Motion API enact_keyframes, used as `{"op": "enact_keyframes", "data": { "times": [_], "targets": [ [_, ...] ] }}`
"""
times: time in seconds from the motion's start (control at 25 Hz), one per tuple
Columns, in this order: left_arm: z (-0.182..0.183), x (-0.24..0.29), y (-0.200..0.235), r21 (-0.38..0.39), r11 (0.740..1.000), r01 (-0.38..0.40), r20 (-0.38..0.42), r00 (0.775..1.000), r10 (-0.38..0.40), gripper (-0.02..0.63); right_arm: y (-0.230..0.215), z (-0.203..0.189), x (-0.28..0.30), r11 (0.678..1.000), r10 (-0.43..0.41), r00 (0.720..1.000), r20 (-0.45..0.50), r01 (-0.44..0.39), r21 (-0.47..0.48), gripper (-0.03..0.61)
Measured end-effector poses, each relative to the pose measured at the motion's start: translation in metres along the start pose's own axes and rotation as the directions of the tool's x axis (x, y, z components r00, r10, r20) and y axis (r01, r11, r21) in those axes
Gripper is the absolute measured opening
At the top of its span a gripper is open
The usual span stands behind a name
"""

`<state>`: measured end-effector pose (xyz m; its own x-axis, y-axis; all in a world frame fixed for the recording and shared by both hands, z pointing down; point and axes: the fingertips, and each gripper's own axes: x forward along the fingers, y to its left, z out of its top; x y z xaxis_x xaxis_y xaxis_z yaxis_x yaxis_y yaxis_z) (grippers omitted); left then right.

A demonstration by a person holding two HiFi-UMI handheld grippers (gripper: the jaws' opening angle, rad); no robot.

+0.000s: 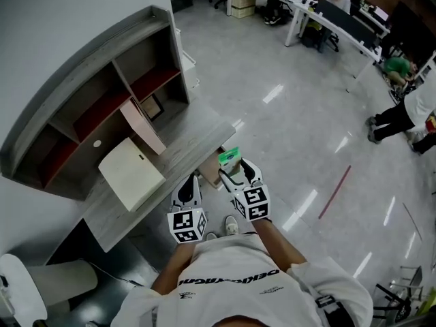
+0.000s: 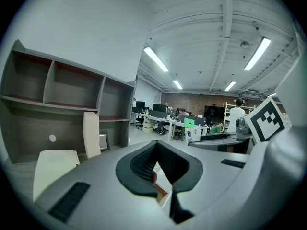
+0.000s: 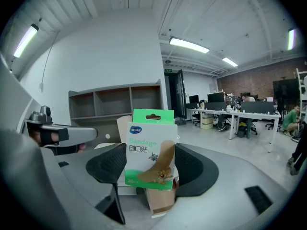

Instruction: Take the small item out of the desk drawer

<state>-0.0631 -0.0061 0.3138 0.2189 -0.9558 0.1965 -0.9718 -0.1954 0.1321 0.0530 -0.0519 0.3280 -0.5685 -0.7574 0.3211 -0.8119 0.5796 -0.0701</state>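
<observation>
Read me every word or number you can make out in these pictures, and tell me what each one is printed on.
"Bandage": on the green and white cardboard box gripped in the right claw.
"创口贴": same box, just below that word.
"26": apparently, at the box's lower left corner; what follows is too small to read.
Blue oval logo on the box: too small to read.
Dark print on the person's white shirt: too blurred to read.

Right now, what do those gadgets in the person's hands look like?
The left hand-held gripper and right hand-held gripper are light grey with black ribbed pads, each carrying a white cube printed with black square markers. The person wears a white short-sleeved T-shirt with black lettering.
</observation>
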Motion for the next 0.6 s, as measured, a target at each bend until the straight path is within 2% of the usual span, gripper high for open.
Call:
{"op": "enact_keyframes", "data": {
  "times": [0.28, 0.6],
  "targets": [
    [0.019, 0.003, -0.003, 0.018, 1.000, 0.013, 0.037, 0.999, -0.014, 0.015, 0.002, 0.030, -0.010, 1.000, 0.002, 0.998, 0.061, -0.001, -0.015, 0.328],
    [0.033, 0.001, -0.004, 0.039, 0.999, 0.023, 0.066, 0.997, -0.025, 0.015, 0.009, 0.047, -0.012, 1.000, 0.009, 0.994, 0.110, -0.007, -0.026, 0.328]
  ]
}}
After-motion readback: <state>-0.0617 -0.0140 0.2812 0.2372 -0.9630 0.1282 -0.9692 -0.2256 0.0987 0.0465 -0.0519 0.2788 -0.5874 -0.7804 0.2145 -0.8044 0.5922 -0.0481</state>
